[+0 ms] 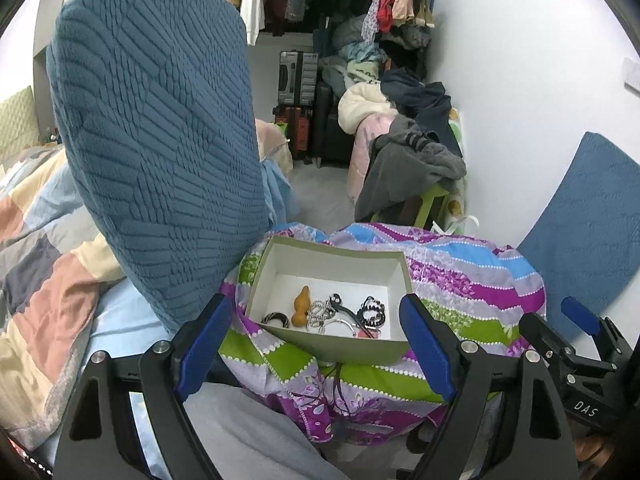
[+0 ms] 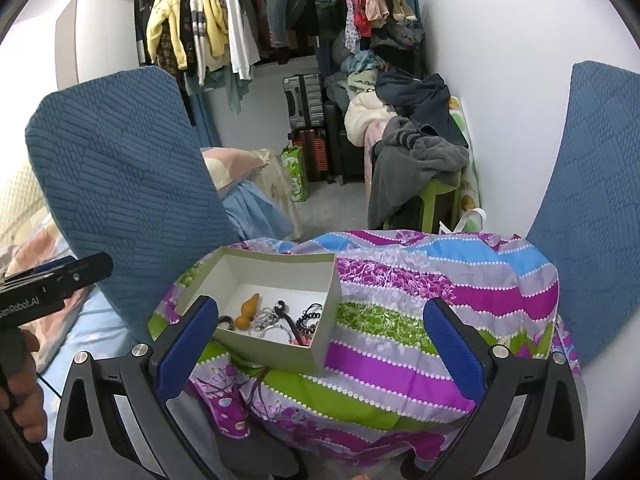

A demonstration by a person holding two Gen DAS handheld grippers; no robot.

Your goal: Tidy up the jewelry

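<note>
Open green box [image 1: 320,344], white inside, sits on a surface draped in a striped floral cloth [image 1: 460,280], toward its left side. Jewelry lies loose along the box's near wall: orange gourd-shaped pendant [image 1: 302,306], dark curved piece [image 1: 276,318] left of it, silver chain bracelets [image 1: 318,316] just beside its right, black coiled band [image 1: 374,310] farther right. Pieces overlap; exact count unclear.

Left hand-held gripper [image 1: 316,348] is spread wide, blue fingers [image 1: 202,352] either side of the box, holding nothing, short of the box. Right hand-held gripper [image 2: 322,352] is also spread, empty, aimed at the cloth with the box near its left finger; not touching.

A textured blue cushion [image 1: 160,140] stands tilted left of the box, another blue cushion [image 2: 592,200] leans on the wall to the right. Patchwork bedding [image 1: 44,280] at far left. Behind: hanging clothes [image 2: 208,36], suitcases [image 2: 304,100], a heap of clothes [image 2: 416,140] on a green stool.
</note>
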